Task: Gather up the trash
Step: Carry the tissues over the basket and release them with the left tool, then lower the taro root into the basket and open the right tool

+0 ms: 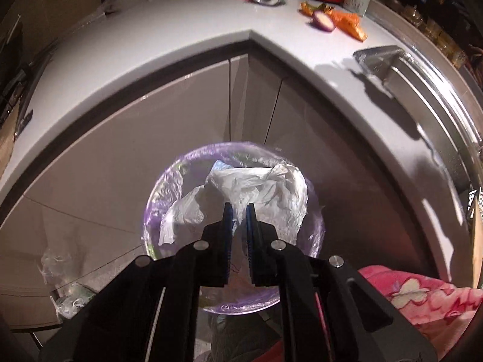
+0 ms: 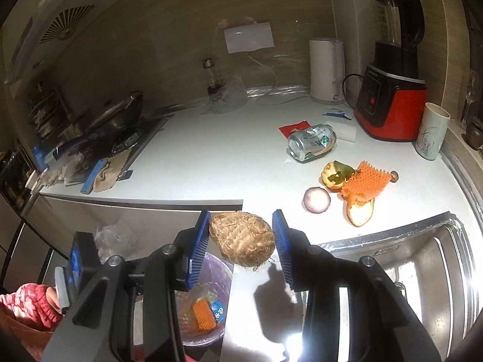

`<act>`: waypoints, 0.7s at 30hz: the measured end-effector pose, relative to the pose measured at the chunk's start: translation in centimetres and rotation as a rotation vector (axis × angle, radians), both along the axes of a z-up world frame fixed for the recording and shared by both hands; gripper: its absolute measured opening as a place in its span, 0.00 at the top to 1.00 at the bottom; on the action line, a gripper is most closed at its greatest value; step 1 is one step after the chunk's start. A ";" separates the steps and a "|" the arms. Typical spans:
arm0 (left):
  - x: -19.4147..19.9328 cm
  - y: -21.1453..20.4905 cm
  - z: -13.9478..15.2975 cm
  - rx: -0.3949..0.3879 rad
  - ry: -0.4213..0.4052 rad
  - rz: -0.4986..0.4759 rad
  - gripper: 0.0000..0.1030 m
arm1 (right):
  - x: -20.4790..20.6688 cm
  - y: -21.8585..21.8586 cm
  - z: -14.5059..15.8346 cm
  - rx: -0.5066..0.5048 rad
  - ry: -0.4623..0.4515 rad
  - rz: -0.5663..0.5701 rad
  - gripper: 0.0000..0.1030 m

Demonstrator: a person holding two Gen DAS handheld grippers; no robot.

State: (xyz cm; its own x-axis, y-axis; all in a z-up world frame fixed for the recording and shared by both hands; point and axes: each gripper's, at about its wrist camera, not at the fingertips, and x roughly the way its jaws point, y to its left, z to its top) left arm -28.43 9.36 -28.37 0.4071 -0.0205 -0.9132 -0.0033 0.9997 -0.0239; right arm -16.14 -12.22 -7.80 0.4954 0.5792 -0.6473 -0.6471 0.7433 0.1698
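The left gripper [image 1: 239, 211] is seen above the purple-lined bin [image 1: 181, 169], its jaws clenched on a crumpled white plastic bag [image 1: 262, 193] that hangs over the bin's mouth. The bag is judged light, limp and slippery; a pinch on a bunched fold is advised.

The right gripper [image 2: 241, 226] is seen just beside the bin, its jaws grasping a brown, hairy taro-like root [image 2: 243, 241]. The root is judged firm, fairly heavy and rough, so a hold across its middle should serve.

Beyond the bin, on the bench [image 2: 211, 150], a crushed can [image 2: 311, 146], an onion half [image 2: 317, 199], orange foam netting [image 2: 366, 182] and peel [image 2: 359, 211] remain uncollected.
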 end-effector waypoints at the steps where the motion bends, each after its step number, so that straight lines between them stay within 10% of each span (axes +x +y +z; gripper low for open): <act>1: 0.1 0.1 -1.1 0.006 0.018 0.004 0.91 | -0.2 0.2 0.0 -0.005 0.000 0.008 0.59; 16: 0.7 0.6 -11.5 -0.015 0.244 0.042 0.89 | -1.3 2.5 0.3 -0.025 -0.006 0.086 0.59; 21: 0.8 0.4 -10.1 0.017 0.201 0.052 0.43 | -1.1 2.2 0.2 -0.024 0.000 0.084 0.59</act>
State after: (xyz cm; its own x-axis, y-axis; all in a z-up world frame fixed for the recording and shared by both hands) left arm -27.65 9.73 -38.49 0.2167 0.0125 -0.9762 -0.0583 0.9983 -0.0002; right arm -17.28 -10.00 -7.60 0.4458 0.6033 -0.6613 -0.7073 0.6902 0.1529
